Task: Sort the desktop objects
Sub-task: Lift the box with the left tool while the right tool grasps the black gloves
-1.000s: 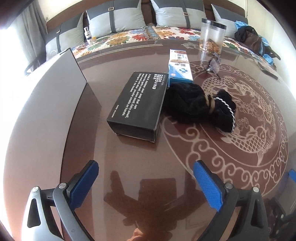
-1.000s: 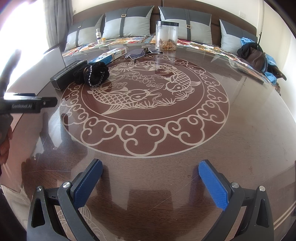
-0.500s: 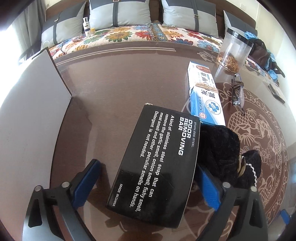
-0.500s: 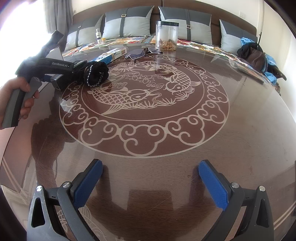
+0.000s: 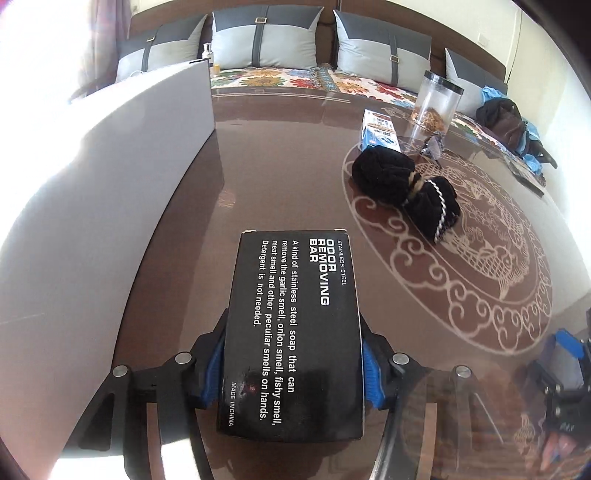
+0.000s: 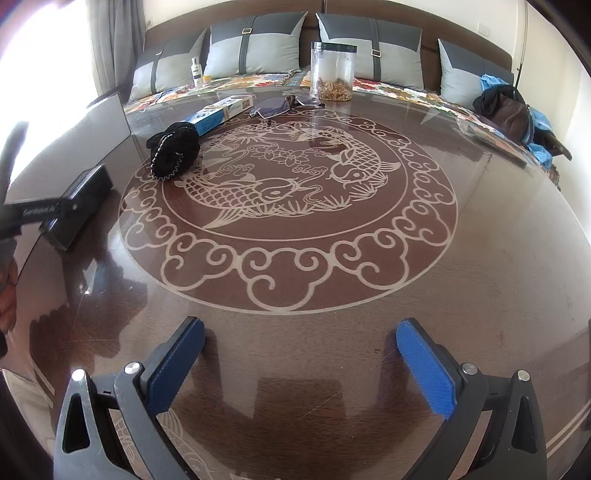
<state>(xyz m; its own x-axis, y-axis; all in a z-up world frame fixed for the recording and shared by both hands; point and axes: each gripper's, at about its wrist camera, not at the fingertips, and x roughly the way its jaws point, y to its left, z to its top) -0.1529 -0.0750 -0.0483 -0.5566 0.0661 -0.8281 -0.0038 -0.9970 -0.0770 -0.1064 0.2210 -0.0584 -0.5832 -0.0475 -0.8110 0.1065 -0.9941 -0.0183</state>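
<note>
Left gripper (image 5: 293,363) clamped on black box (image 5: 293,332); right gripper (image 6: 299,363) spread, idle. Scrunchie (image 6: 173,151), blue carton (image 6: 221,110), glasses (image 6: 275,107), jar (image 6: 332,72) unsorted.

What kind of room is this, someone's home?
Most likely a home living room: a wooden sofa with grey cushions and a floral cover runs behind a glossy round table inlaid with fish, holding everyday things such as eyeglasses and a snack jar.

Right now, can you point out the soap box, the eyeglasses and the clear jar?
black odor removing bar box (image 5: 295,332): left wrist view, middle of its printed top.
eyeglasses (image 6: 275,106): right wrist view, on a lens.
clear jar (image 6: 332,72): right wrist view, middle of its wall.
</note>
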